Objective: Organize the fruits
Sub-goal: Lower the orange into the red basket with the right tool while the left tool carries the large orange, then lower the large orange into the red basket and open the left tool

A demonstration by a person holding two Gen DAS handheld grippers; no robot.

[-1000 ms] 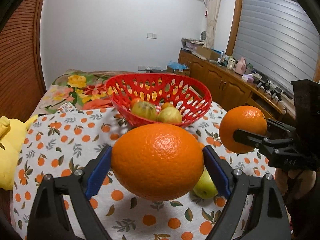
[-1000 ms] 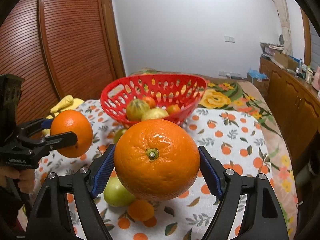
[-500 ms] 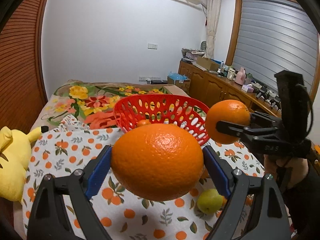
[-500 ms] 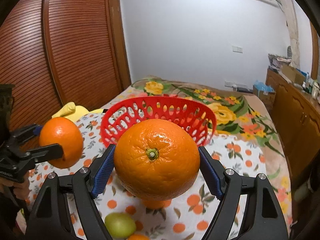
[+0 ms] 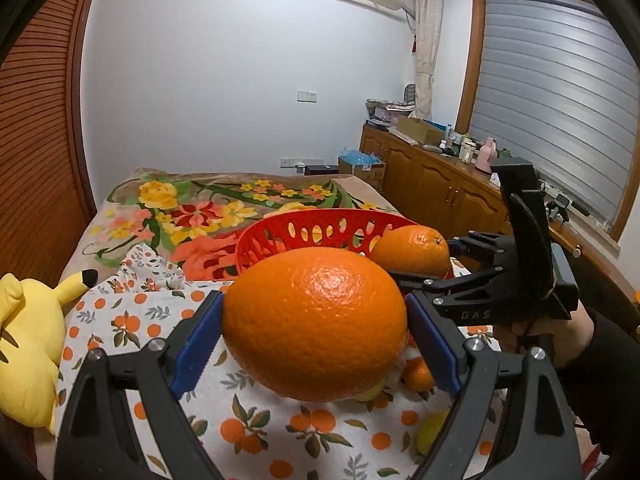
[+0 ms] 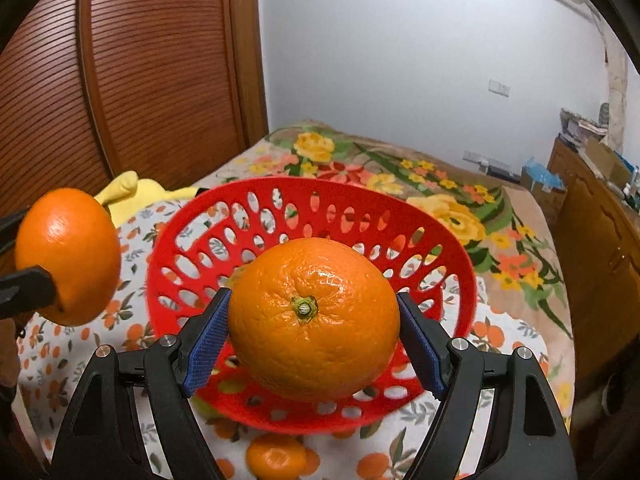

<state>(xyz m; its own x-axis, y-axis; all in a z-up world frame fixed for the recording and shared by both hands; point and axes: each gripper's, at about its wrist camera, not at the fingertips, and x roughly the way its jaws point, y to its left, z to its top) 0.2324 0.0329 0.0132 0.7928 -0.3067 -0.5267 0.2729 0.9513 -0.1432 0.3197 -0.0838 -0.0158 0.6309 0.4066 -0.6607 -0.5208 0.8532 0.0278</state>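
My left gripper [image 5: 314,338] is shut on a large orange [image 5: 316,320] and holds it above the cloth, short of the red basket [image 5: 320,226]. My right gripper [image 6: 314,332] is shut on another orange [image 6: 314,316] and holds it over the red basket [image 6: 256,216]. In the left wrist view the right gripper [image 5: 412,256] with its orange [image 5: 412,250] is at the basket's right rim. In the right wrist view the left gripper's orange [image 6: 68,256] hangs left of the basket. A small mandarin [image 6: 276,456] and a green fruit [image 5: 434,434] lie on the cloth.
The orange-print cloth [image 5: 120,320] covers a bed with a floral blanket [image 5: 200,208]. A yellow plush toy [image 5: 28,344] lies at the left. Wooden cabinets [image 5: 440,188] run along the right wall, a slatted wardrobe [image 6: 120,80] along the left.
Both grippers have risen and moved forward with their oranges. The right gripper now hangs over the basket, and the left one is closer to it.
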